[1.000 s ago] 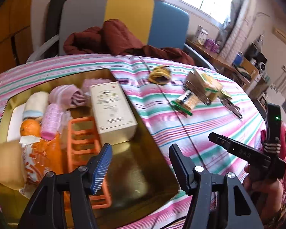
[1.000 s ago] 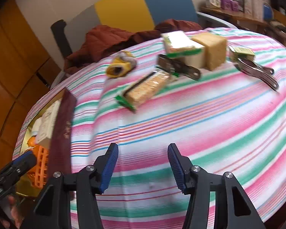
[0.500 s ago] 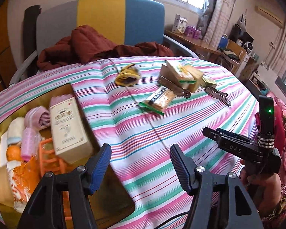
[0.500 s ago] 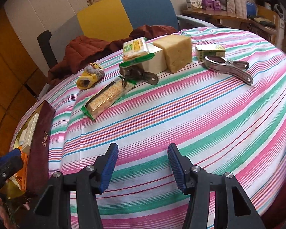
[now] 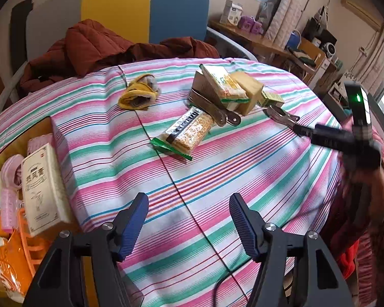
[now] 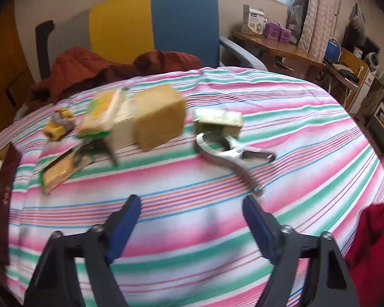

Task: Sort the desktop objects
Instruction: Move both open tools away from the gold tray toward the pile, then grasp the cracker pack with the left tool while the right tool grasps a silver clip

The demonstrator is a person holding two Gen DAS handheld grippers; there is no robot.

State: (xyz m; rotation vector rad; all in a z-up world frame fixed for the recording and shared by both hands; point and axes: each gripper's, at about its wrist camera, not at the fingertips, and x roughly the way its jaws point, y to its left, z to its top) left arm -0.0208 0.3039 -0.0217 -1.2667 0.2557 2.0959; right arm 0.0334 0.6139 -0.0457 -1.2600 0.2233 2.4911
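Observation:
Loose objects lie on the striped tablecloth (image 5: 243, 168): a cracker pack (image 5: 189, 130), a yellow glove (image 5: 138, 94), a brown box (image 5: 248, 89) with a green-and-yellow packet (image 5: 222, 81) leaning on it, a metal opener (image 5: 215, 110), metal tongs (image 6: 233, 153) and a small green box (image 6: 217, 120). A gold tray (image 5: 38, 128) at the left holds a white box (image 5: 41, 189) and other items. My left gripper (image 5: 188, 226) is open and empty above the cloth. My right gripper (image 6: 192, 221) is open and empty, short of the tongs.
A yellow-and-blue chair (image 5: 146, 12) with a red-brown jacket (image 5: 94, 48) stands behind the table. A wooden side desk (image 6: 281, 48) with boxes is at the back right. An orange rack (image 5: 33, 245) sits in the tray.
Both grippers have swung to the right, away from the tray and toward the loose objects. The right gripper now faces the tongs. Both stayed open.

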